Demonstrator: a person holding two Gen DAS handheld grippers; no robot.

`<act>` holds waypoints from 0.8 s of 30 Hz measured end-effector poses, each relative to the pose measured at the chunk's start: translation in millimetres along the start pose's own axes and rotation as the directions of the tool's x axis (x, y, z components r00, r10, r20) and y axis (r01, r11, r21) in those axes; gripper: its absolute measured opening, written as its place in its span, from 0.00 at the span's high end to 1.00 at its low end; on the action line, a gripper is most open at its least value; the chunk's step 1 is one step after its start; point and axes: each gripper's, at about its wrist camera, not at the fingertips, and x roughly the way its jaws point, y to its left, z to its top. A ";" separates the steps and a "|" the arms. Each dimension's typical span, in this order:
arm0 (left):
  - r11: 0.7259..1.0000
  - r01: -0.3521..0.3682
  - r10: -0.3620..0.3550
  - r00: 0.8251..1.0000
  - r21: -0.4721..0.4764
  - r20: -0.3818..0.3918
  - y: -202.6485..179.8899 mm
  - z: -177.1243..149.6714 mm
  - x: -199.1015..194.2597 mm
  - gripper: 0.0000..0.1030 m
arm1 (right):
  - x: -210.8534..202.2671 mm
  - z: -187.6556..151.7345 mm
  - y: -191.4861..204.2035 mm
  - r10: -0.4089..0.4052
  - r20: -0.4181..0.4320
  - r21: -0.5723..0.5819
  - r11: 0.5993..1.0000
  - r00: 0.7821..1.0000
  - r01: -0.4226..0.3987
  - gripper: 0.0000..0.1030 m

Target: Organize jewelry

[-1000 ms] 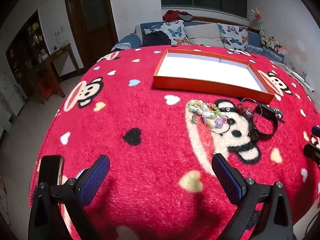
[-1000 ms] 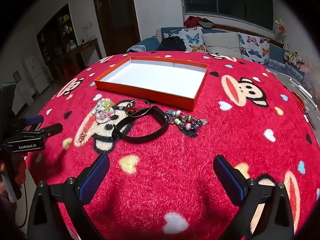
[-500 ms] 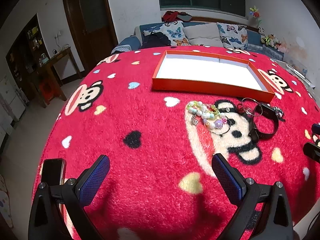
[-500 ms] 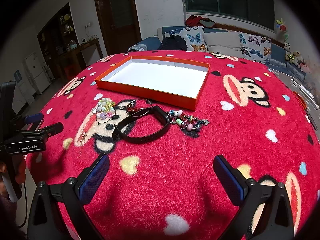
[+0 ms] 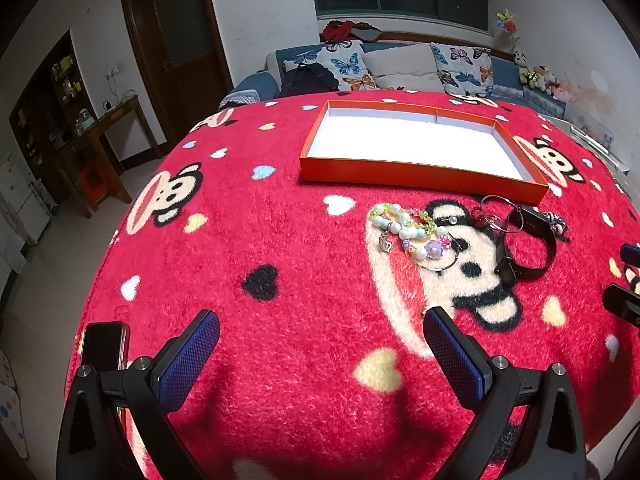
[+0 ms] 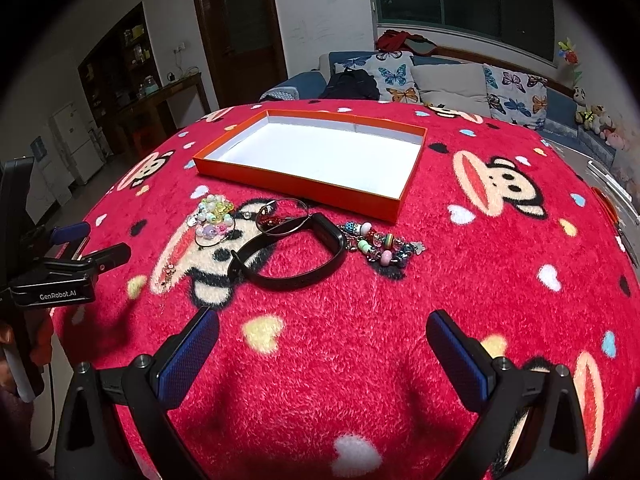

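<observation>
Tray [image 6: 304,184] at your 12 o'clock, orange, holds nothing. Jewelry [image 6: 280,240] lies on the blanket [image 6: 360,340] just before its near wall. Both your left gripper [image 5: 320,360] and right gripper [image 6: 322,356] gape wide, gripping nothing.

Each gripper is built of matte black plastic. The left gripper [image 5: 320,356] carries two long flat fingers faced with blue pads [image 5: 188,360] of fine mesh texture, each set on an angled black arm with silver screw heads [image 5: 141,363] at the joints. The right gripper [image 6: 322,358] has the same make: blue textured pads [image 6: 456,360], black arms, silver screws [image 6: 500,363]. From the right wrist view, the left gripper's black body bears white "GenRobot.AI" lettering [image 6: 58,295], and a thin black cable [image 6: 50,412] hangs beneath it.
</observation>
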 end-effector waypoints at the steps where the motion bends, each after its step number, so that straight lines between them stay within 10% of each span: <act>1: 1.000 0.000 0.000 1.000 0.000 -0.001 0.2 0.4 0.3 0.00 | 0.3 0.5 0.1 0.001 0.000 0.000 1.000 1.000 -0.001 0.00; 24: 1.000 0.010 -0.010 1.000 0.026 -0.015 -3.6 -2.6 6.8 0.00 | 5.0 3.2 -1.3 0.004 -0.009 -0.006 1.000 1.000 -0.005 0.00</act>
